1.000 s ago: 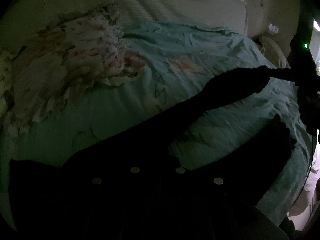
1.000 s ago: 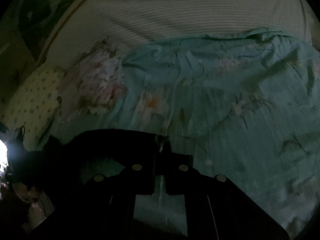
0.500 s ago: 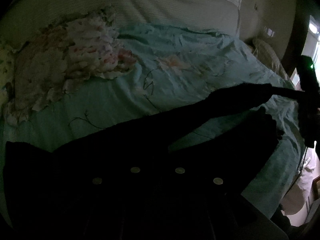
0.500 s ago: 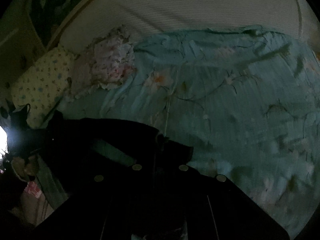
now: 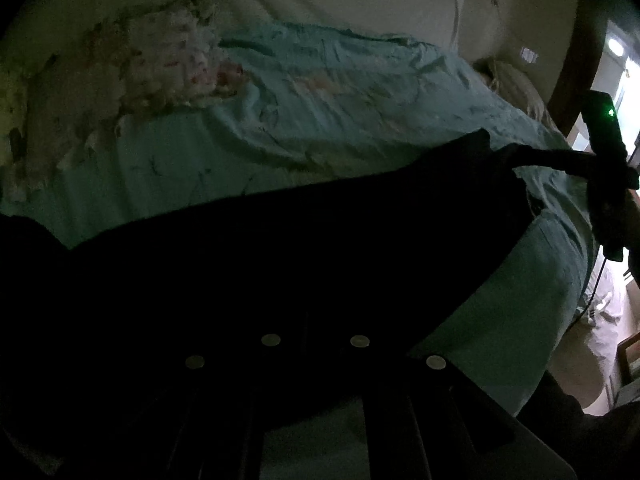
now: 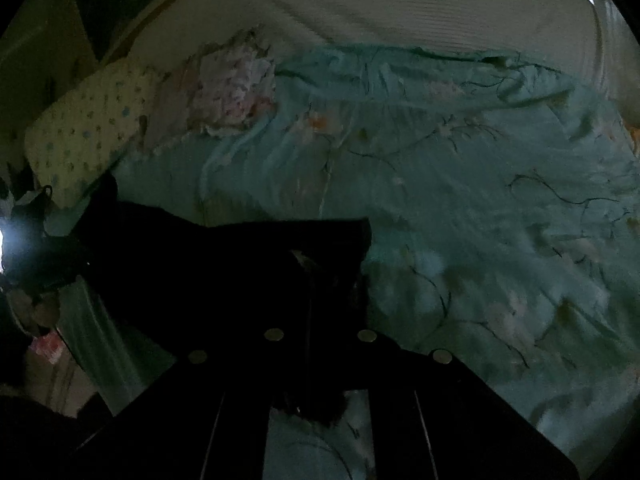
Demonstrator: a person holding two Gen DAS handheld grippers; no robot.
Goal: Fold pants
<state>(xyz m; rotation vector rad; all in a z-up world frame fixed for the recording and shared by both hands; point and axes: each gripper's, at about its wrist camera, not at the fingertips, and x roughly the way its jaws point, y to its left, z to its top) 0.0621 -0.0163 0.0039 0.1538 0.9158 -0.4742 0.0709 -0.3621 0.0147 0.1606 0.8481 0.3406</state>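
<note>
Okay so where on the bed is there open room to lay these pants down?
The teal sheet is bare from the black pants across to its far wrinkled edge. Crowded: the floral bundle and dotted pillow in the far left corner.

L gripper (image 5: 316,320) low w/ fingers hidden in dark, R gripper (image 6: 316,292) fingers together, 2 grippers apart
</note>
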